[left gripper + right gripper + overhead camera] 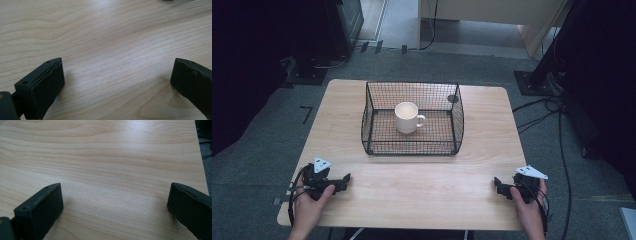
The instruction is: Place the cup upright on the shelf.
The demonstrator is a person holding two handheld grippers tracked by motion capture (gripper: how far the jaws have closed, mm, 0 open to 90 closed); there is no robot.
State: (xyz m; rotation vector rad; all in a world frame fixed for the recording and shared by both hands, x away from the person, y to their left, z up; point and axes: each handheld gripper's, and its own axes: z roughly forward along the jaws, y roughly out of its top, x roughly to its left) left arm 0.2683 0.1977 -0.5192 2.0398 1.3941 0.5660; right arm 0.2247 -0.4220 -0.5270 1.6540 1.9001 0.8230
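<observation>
Two grippers rest low on the wood table (412, 175), near the front edge, well apart. Left gripper (117, 75) w/ jaws spread wide, nothing btwn them; right gripper (115, 197) same, jaws wide apart over bare wood. White mug (407, 117) stands upright inside black wire basket (412, 147) at table centre, handle pointing right.

Light wood table (412, 180) with rounded corners, pale grain running across it, sitting on grey carpet. The black wire basket (412, 145) sits right on the tabletop toward the far edge, roughly centred. Nearer than the basket, off to its left and right by the near corners, the two grippers rest on the wood, well apart from the basket.
</observation>
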